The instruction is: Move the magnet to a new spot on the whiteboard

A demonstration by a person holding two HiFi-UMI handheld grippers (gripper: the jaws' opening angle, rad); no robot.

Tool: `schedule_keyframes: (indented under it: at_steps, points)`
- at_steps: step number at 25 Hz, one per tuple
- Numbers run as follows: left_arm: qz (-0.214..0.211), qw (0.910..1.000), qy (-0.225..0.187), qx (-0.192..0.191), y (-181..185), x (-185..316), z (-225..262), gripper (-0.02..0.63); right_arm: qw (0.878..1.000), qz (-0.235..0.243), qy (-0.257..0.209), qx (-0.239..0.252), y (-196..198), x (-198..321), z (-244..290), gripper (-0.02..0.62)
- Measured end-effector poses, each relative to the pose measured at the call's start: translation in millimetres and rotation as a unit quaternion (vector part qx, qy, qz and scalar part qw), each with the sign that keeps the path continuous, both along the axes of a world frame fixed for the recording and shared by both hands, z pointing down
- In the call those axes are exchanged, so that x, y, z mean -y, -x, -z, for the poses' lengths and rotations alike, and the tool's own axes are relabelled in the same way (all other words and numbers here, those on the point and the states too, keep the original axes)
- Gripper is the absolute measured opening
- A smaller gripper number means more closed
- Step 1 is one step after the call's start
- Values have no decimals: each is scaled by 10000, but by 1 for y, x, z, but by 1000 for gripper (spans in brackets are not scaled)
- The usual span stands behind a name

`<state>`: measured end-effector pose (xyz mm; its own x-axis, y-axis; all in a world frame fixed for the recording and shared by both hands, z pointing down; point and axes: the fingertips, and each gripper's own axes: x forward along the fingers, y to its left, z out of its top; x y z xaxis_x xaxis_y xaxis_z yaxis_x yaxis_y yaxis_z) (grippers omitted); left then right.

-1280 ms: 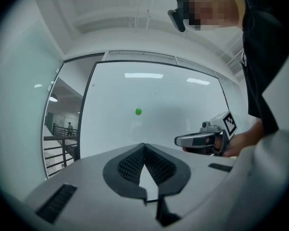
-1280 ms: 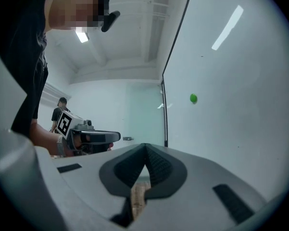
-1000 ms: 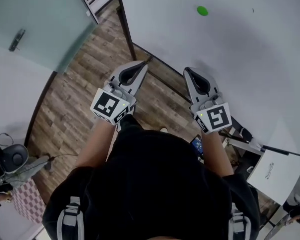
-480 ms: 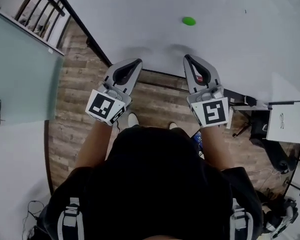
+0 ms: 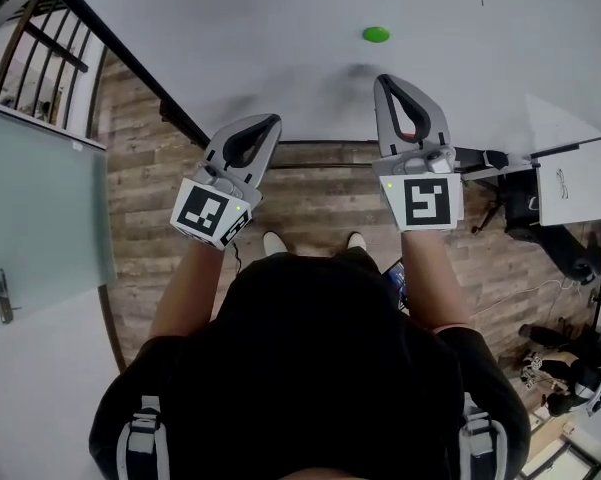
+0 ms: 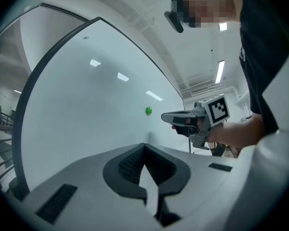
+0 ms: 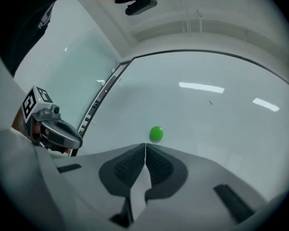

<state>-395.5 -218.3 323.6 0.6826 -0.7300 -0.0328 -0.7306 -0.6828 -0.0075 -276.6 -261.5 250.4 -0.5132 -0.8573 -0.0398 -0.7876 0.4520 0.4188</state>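
A small round green magnet (image 5: 376,34) sticks to the whiteboard (image 5: 280,28); it also shows as the green magnet (image 7: 156,133) just past my right jaw tips, and as the green magnet (image 6: 148,110) far off to the right. My right gripper (image 5: 384,81) points at the board a little below the magnet, jaws shut with nothing between them. My left gripper (image 5: 272,121) hangs lower and to the left, near the board's bottom edge, jaws shut and empty. In the right gripper view the right gripper (image 7: 145,145) is shut tip to tip.
Wooden floor (image 5: 310,198) lies under the board. A dark railing (image 5: 40,28) and a frosted glass door (image 5: 35,218) stand at the left. A stand with a white sheet (image 5: 570,183) and cables clutter the right.
The view has swung so the board now fills the top. My right gripper has risen toward the magnet; the left gripper has kept roughly its place.
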Motion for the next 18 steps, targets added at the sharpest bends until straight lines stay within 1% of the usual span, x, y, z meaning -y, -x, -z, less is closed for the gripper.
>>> schedule_keyframes:
  at_steps: [2, 6, 9, 18]
  points:
    - [-82, 10000, 7, -11, 3, 2, -1, 2, 9997, -213, -136, -56, 0, 4, 9, 5]
    - [-237, 9997, 16, 4, 6, 5, -1, 2, 9976, -502, -459, -140, 2, 13, 28, 45]
    - [-349, 9994, -8, 38, 7, 6, 0, 2, 9960, -693, -524, -227, 2, 19, 32, 65]
    - [-513, 9987, -50, 39, 13, 16, 3, 2, 9915, -1040, -675, -383, 9, 36, 34, 127]
